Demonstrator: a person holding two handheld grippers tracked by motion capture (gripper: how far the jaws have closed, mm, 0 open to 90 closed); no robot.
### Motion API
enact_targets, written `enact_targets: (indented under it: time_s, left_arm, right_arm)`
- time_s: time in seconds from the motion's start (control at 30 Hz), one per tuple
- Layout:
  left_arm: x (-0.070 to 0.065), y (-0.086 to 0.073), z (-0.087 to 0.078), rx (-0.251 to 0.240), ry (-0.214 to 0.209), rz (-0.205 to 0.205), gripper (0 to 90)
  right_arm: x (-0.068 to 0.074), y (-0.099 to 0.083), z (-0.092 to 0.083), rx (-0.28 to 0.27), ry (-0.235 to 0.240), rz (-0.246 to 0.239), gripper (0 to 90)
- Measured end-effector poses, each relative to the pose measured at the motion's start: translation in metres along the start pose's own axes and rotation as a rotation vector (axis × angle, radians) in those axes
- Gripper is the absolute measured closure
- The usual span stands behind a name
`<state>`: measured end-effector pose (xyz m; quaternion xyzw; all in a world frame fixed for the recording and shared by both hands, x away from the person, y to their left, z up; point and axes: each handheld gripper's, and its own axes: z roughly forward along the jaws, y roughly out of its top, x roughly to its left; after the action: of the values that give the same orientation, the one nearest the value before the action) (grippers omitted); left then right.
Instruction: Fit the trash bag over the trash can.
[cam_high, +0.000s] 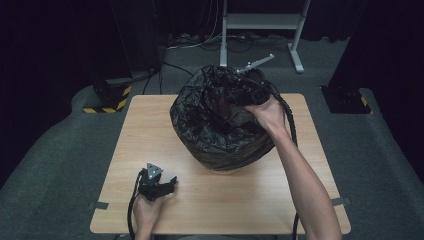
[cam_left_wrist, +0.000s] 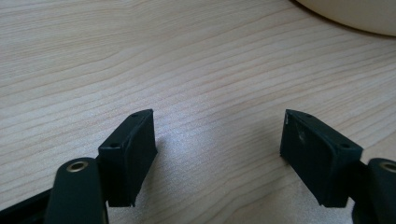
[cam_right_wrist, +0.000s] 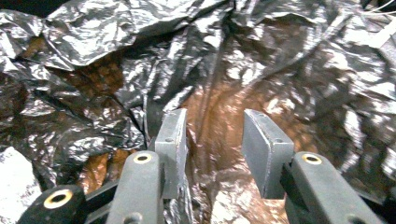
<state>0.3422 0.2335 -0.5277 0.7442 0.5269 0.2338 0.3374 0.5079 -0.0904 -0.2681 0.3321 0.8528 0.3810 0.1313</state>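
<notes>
The right gripper (cam_right_wrist: 212, 154), jaws partly apart over the crinkled black plastic bin liner (cam_high: 210, 107), seemingly grips nothing; film could snag. At seven o'clock, the left gripper (cam_left_wrist: 217, 154) rests wide, empty.

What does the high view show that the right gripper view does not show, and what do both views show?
The high view alone gives the wooden table, the left hand-held gripper resting on it, and the floor around.

The right gripper view alone gives the right hand-held gripper up close, its jaws apart with no plastic pinched between the pads, and brownish patches showing through the film.

Both show the crinkled black plastic bag lining the bin.
</notes>
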Motion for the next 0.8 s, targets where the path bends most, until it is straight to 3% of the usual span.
enact_targets:
  time_s: [0.2,0.8]
  left_arm:
    - [0.000,0.000,0.000,0.000,0.001,0.001,26.7]
    - [0.000,0.000,0.000,0.000,0.001,0.001,26.7]
  right_arm:
    - [-0.005,-0.009,-0.009,-0.045,-0.045,-0.014,59.5]
    - [-0.023,-0.022,-0.025,-0.111,-0.050,0.041,57.7]
